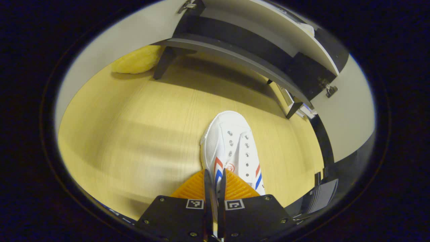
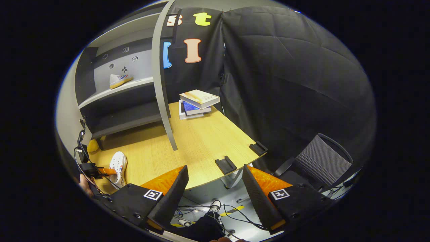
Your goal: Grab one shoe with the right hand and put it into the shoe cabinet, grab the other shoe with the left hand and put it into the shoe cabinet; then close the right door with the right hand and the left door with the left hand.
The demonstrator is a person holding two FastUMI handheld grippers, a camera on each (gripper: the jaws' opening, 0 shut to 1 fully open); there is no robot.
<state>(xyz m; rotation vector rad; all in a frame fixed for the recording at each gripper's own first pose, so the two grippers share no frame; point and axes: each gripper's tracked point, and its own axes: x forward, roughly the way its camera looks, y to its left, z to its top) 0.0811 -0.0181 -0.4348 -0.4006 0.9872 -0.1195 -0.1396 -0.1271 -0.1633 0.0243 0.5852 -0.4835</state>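
Shoe one sits shelved in the cabinet; left tool grips the second shoe, right tool released, doors unclosed.

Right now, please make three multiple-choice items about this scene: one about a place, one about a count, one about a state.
1. Where is the shoe that is already put away?
A. on a shelf in the cabinet
B. on the chair
C. on the books

2. How many shoes lie on the table?
A. none
B. one
C. three

3. How is the right gripper?
A. shut on a shoe
B. shut on a book
C. open, holding nothing

Key:
1 A, it rests on the cabinet shelf in the right gripper view.
2 B, a single white shoe lies there, with the left gripper closed on its collar.
3 C, its fingers stand wide apart.
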